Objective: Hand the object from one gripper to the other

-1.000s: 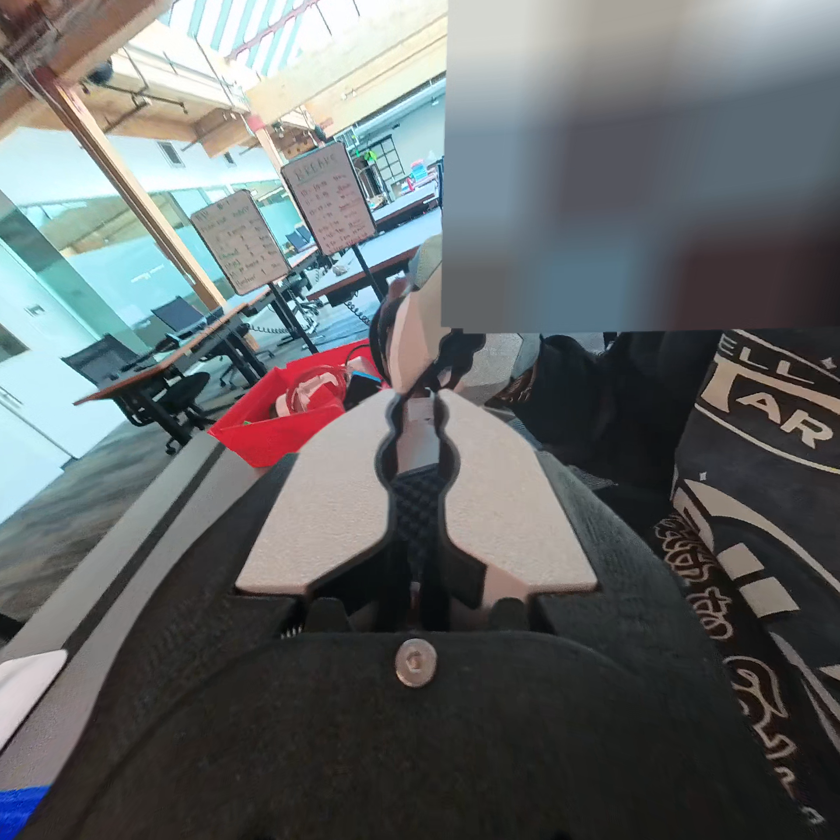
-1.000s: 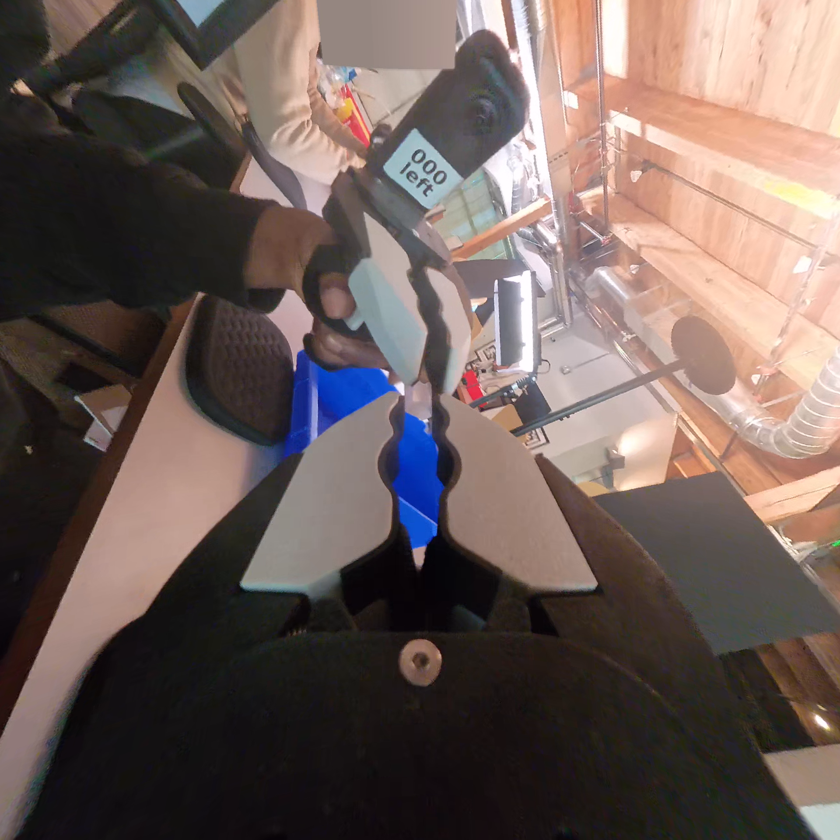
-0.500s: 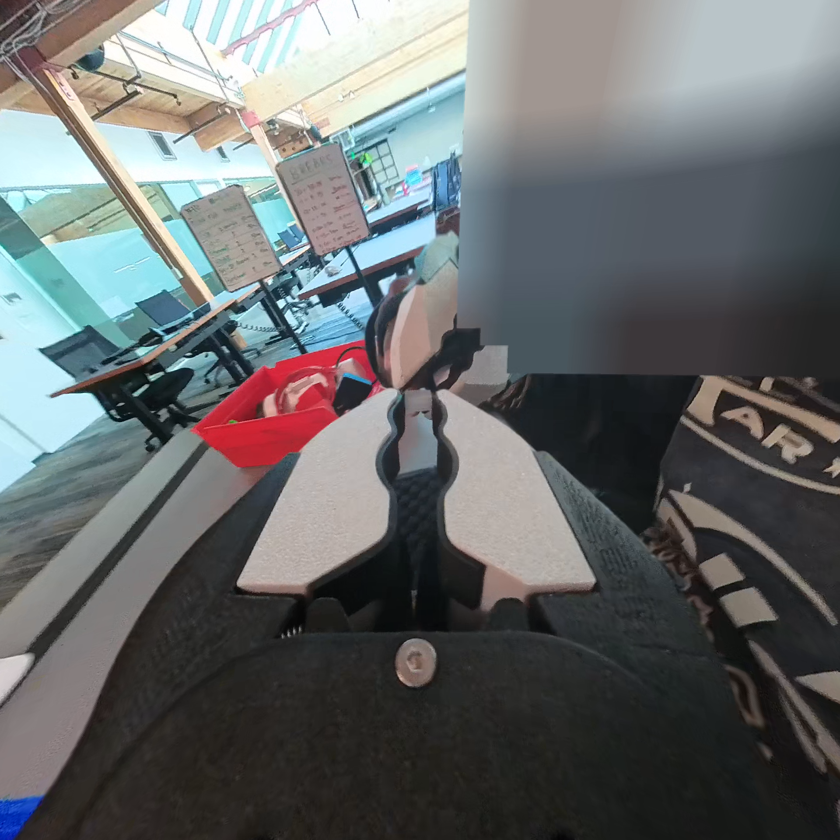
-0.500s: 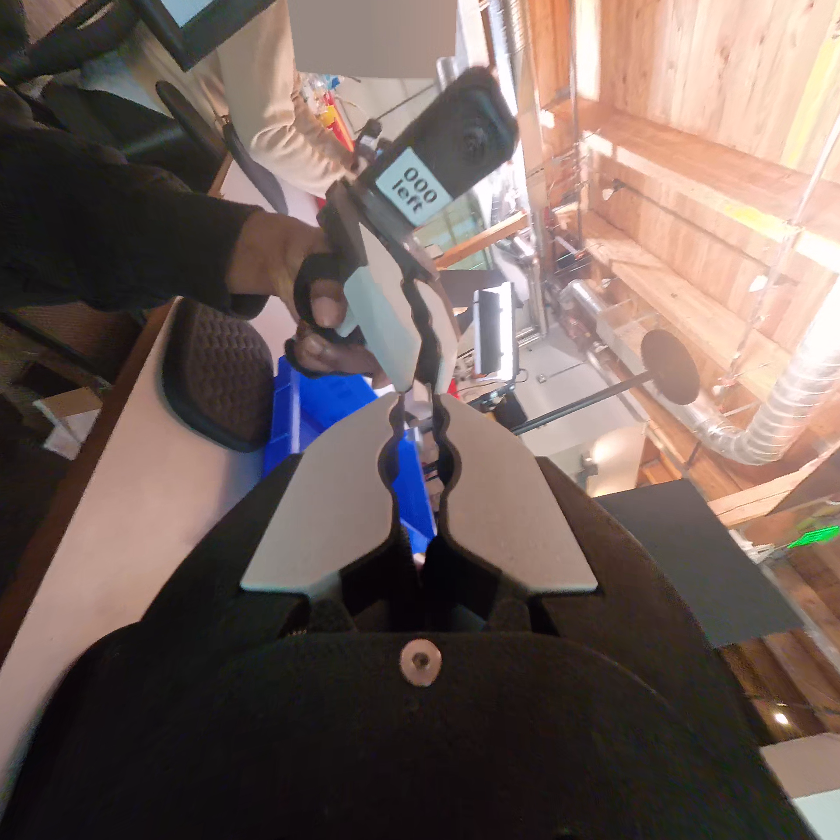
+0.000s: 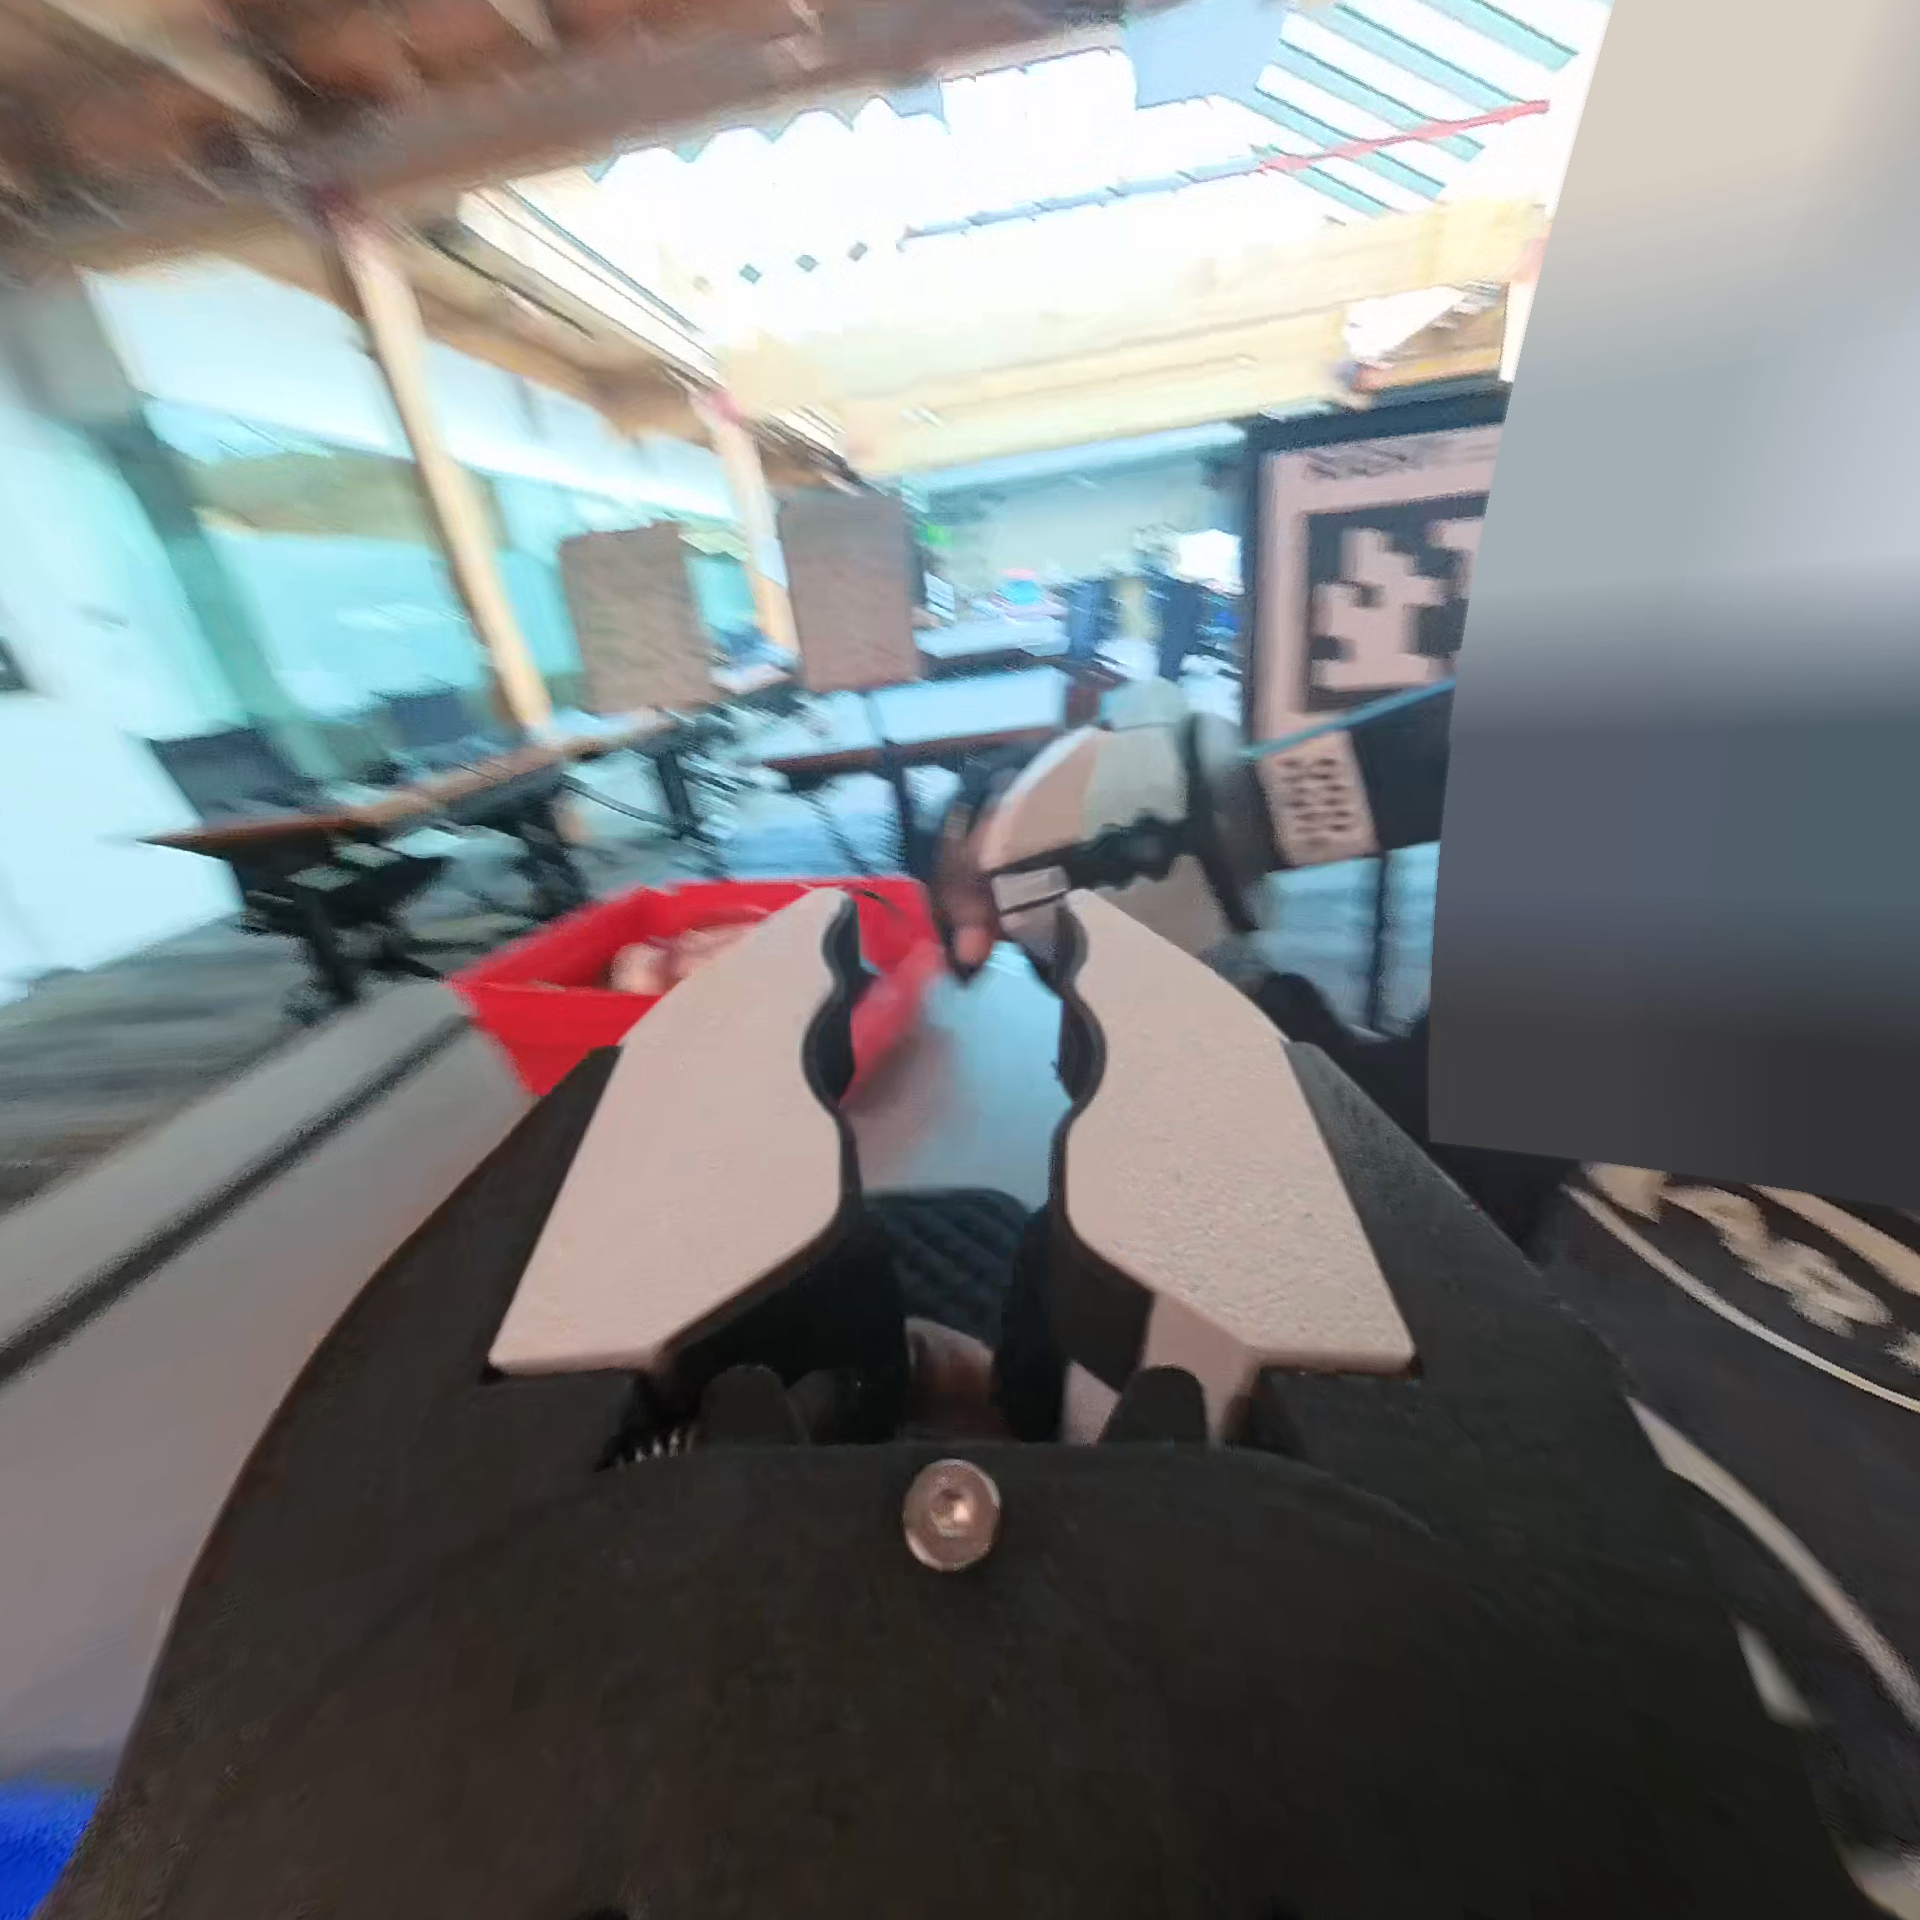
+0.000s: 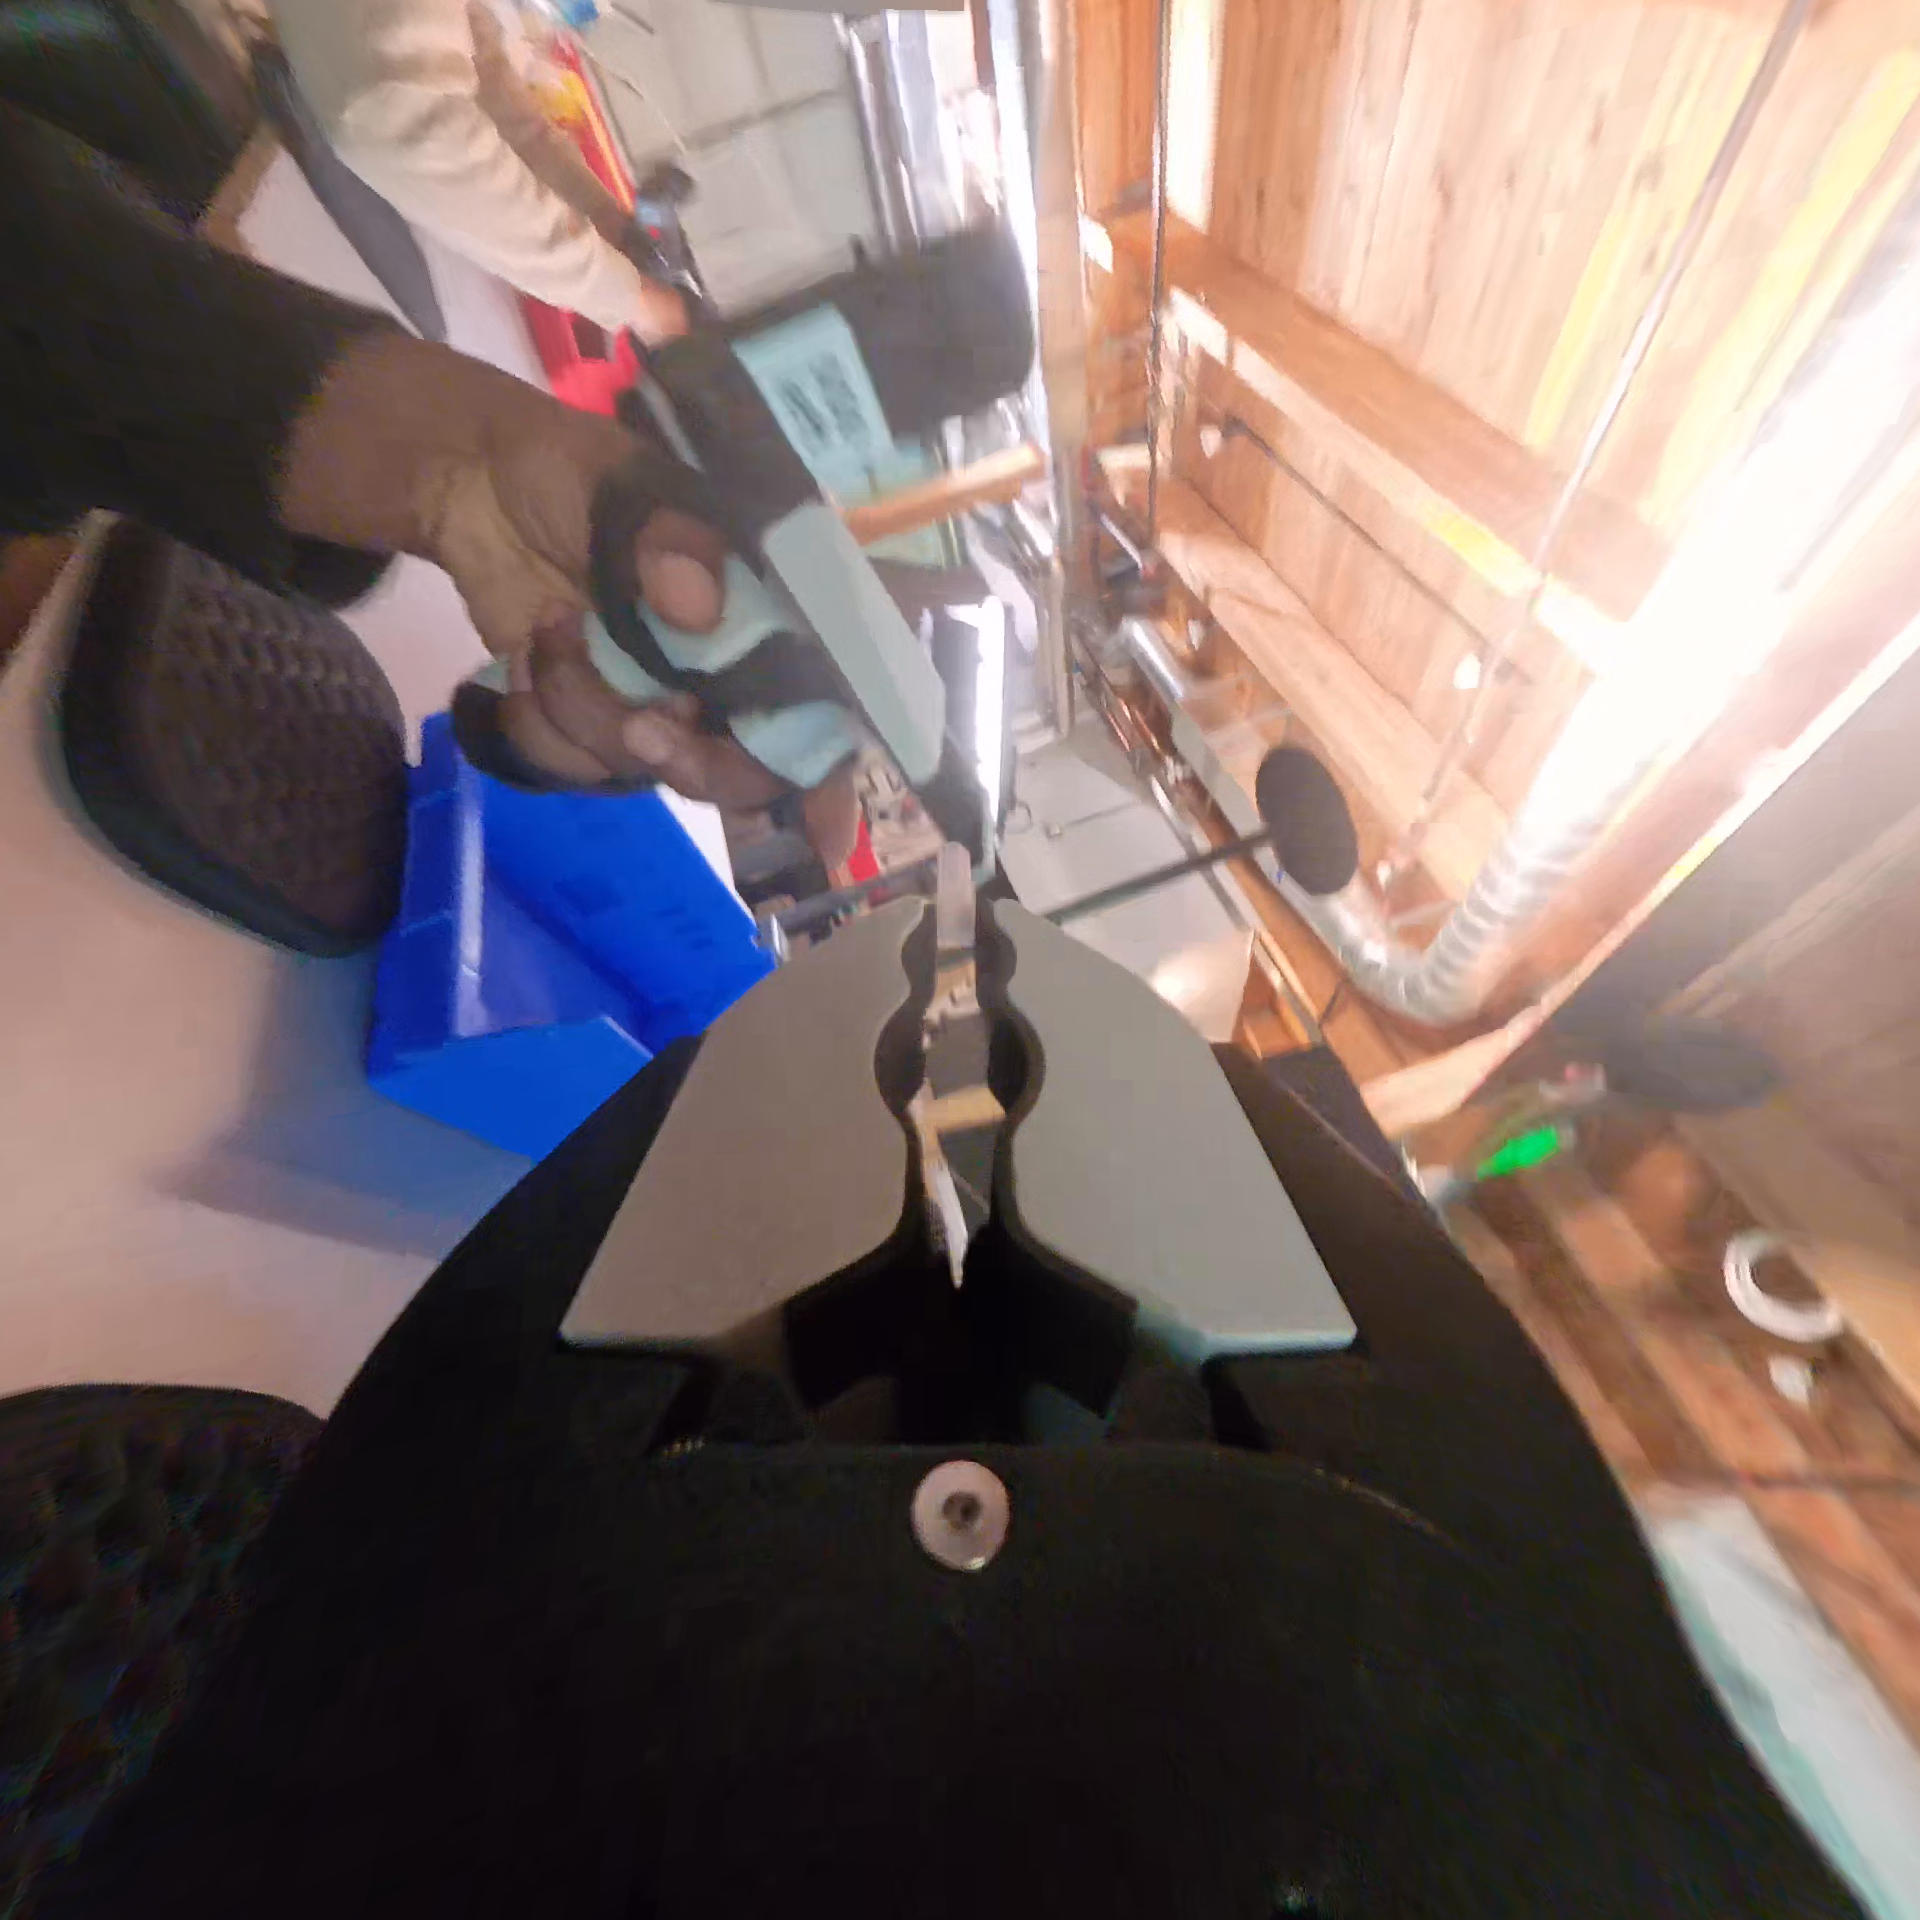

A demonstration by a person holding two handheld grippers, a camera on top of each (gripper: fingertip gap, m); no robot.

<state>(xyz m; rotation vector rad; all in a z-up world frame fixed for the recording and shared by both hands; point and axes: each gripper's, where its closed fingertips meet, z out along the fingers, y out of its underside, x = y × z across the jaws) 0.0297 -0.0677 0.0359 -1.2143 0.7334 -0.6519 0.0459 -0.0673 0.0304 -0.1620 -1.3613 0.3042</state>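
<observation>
One thin, flat, pale object [image 6: 957, 1049] stands edge-on, pinched between the clenched jaws of the right gripper [image 6: 957, 920]; its make is unreadable through blur. The left gripper [image 5: 954, 920] gapes empty, its far tip [image 6: 961, 821] just beyond the object, held by a hand [image 6: 540, 582].

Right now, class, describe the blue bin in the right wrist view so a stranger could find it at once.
Start at the pale table on the left of the right wrist view. The blue bin stands on it, between a dark textured pad and the right gripper. It is the only bright blue, box-shaped thing there.
</observation>
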